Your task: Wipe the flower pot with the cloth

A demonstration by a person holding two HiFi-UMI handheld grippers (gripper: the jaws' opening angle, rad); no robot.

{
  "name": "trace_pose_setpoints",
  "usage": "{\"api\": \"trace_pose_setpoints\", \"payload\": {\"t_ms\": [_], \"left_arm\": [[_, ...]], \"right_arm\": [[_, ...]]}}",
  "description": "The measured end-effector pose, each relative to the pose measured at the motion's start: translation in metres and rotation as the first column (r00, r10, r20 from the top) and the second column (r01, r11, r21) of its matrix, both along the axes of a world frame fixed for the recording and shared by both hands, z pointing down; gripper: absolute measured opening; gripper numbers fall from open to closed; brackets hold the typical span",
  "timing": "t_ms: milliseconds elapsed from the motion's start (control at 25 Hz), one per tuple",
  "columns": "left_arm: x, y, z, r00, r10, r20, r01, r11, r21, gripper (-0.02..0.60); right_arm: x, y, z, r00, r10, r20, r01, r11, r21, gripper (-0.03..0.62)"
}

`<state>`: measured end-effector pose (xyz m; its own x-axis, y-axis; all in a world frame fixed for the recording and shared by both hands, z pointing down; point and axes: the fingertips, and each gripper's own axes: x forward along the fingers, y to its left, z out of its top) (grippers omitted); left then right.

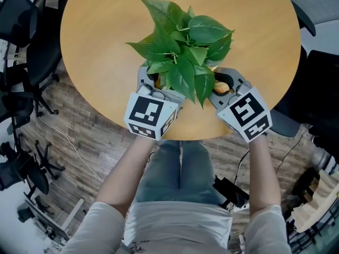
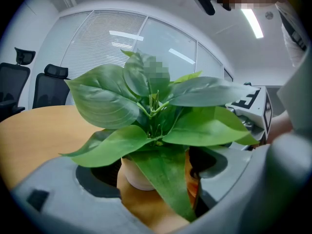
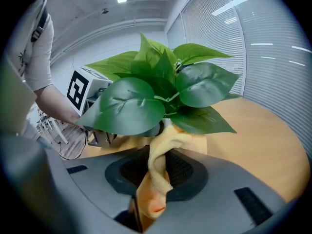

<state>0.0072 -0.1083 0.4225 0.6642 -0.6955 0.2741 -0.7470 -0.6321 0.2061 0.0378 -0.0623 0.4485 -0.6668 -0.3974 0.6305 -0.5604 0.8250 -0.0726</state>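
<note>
Low in the frame, a pale short-sleeved shirt point(image 1: 177, 229) meets blue-grey jeans point(image 1: 177, 168). The grey left gripper point(image 1: 154, 83) and right gripper point(image 1: 222, 84) each carry a white cube point(image 1: 151, 115) printed with black square markers.

Count from my side: two tools, left tool point(image 1: 159, 84) and right tool point(image 1: 222, 84). One flower pot point(image 2: 136, 177), one plant point(image 1: 183, 46), one cloth point(image 3: 158, 179), one round bench point(image 1: 106, 25). Two black chairs point(image 2: 48, 89) beyond it.

The pale flower pot point(image 2: 136, 177), holding a leafy green plant point(image 1: 183, 49), stands upright on the table point(image 1: 106, 25). The bunched yellow cloth point(image 3: 158, 179) lies against its side.
</note>
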Motion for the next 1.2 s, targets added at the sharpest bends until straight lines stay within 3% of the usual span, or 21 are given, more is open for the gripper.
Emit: {"api": "trace_pose_setpoints", "payload": {"t_ms": [440, 1200], "left_arm": [[-0.012, 0.0, -0.005, 0.999, 0.042, 0.023, -0.043, 0.998, 0.038, 0.449], [-0.046, 0.057, -0.03, 0.997, 0.04, 0.063, -0.036, 0.998, -0.059, 0.448]], "right_arm": [[0.006, -0.007, -0.002, 0.997, 0.069, 0.042, -0.069, 0.997, -0.019, 0.084], [0.037, 0.041, -0.053, 0.98, 0.19, 0.063, -0.187, 0.981, -0.047, 0.084]]}}
